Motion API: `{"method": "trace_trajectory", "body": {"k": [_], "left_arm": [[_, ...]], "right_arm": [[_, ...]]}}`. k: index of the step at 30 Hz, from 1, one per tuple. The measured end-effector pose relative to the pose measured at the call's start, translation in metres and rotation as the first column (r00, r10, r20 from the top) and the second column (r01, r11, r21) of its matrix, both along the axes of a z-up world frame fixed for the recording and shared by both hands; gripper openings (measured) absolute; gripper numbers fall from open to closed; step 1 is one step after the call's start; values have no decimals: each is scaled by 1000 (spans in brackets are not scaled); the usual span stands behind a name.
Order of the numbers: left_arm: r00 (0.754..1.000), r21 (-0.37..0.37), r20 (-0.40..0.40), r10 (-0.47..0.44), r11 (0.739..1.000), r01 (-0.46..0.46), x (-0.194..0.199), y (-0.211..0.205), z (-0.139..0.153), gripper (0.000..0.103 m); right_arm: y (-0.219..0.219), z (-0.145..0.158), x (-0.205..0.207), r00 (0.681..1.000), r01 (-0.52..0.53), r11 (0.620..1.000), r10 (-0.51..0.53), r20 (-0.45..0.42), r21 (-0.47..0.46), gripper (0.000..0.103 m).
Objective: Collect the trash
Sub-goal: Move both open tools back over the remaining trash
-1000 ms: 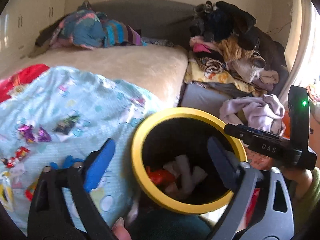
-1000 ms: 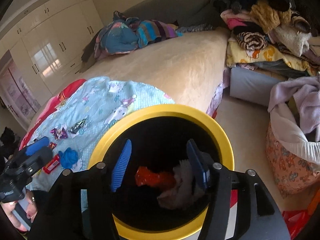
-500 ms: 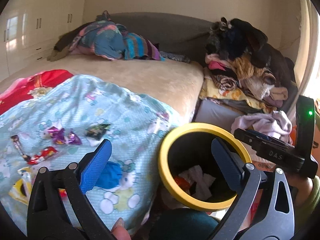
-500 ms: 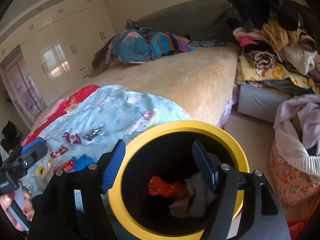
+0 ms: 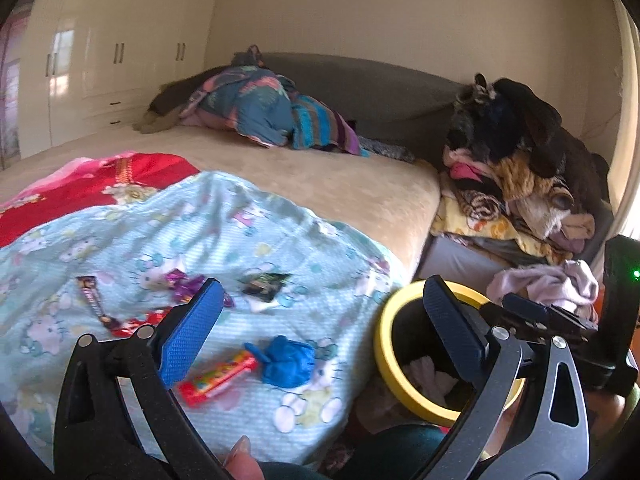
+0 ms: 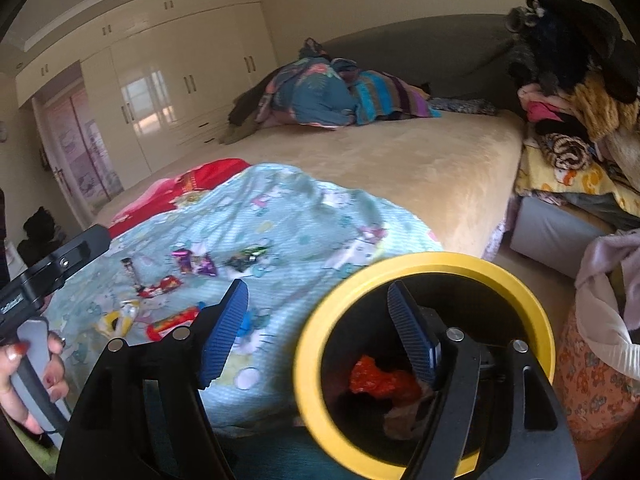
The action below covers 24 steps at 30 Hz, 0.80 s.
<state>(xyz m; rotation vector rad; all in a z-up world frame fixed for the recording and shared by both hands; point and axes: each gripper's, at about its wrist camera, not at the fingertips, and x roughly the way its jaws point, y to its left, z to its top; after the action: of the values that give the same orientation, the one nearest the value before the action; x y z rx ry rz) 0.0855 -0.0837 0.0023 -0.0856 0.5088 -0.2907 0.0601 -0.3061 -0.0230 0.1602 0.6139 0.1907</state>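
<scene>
Both grippers are spread and empty – right (image 6: pixel 316 332) opening – and the wrappers (image 5: pixel 218 376) are found nearer the left (image 5: pixel 320 332).

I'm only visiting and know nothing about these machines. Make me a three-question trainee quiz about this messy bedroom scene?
1. True or false: the yellow-rimmed bin is empty.
2. Multiple choice: the crumpled blue wad lies on (A) the floor, (B) the light-blue cartoon blanket, (C) the clothes pile.
3. Fill in: is either tool, the left tool or the right tool, holding trash? ____

Key
1. False: a red wrapper and pale crumpled paper lie inside.
2. B, beside a long red candy wrapper.
3. No: nothing sits between the pads of either; the right one's jaws are opening.
</scene>
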Motion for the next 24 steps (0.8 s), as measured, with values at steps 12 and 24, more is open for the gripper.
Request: {"method": "trace_trajectory", "body": {"k": [12, 24], "left_arm": [[992, -51, 38, 124, 991, -122, -7, 64, 8, 92], [969, -89, 13, 247, 966, -245, -9, 127, -2, 92]], "right_arm": [[76, 12, 13, 993, -119, 991, 120, 9, -53, 75], [134, -2, 28, 975, -224, 969, 222, -28, -108, 75]]}}
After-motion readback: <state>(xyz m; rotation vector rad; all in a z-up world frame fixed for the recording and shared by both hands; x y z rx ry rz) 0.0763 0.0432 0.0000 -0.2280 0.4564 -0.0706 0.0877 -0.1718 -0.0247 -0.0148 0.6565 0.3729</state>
